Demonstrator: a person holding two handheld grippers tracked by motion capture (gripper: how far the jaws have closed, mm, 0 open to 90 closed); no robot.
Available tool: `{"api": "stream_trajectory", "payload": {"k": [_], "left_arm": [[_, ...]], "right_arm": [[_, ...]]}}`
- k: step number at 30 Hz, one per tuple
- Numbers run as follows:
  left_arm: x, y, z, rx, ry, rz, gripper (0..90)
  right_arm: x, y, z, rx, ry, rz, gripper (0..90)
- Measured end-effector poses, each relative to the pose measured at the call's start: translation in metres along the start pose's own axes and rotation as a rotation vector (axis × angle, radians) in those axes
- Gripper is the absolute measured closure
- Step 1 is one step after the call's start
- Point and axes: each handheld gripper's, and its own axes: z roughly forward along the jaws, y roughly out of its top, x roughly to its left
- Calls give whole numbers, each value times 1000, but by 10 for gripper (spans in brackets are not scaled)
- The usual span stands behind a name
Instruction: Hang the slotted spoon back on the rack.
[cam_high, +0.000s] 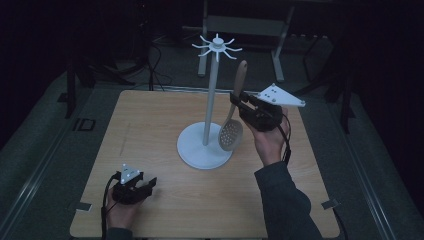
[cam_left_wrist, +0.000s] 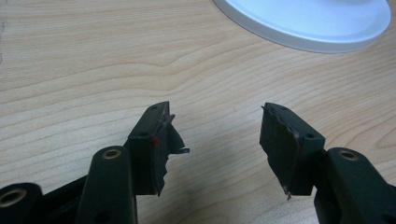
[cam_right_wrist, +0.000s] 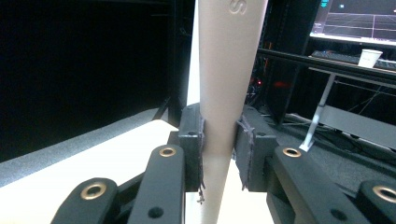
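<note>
The right gripper (cam_high: 239, 104) holds a slotted spoon (cam_high: 233, 112) tight by its handle, and in the right gripper view both jaws press on the handle (cam_right_wrist: 219, 88). The spoon stands nearly upright, its holed bowl below the jaws and its handle tip above them. Just beside the gripper, on its left, rises the white stand (cam_high: 210, 95), whose ring of hooks (cam_high: 217, 47) sits a little higher than the handle tip. The likely next move is up and over to a hook. There is open room above.

The left gripper (cam_left_wrist: 215, 140) rests low on the table (cam_high: 150, 125), jaws wide and empty, well apart from the spoon. The stand's base (cam_left_wrist: 303, 21) lies ahead of it.
</note>
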Motion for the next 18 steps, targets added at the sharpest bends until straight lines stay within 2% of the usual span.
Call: {"api": "stream_trajectory", "payload": {"k": [18], "left_arm": [[0, 0, 0, -5, 1, -2, 438]], "right_arm": [[-3, 6, 6, 7, 1, 16, 738]]}}
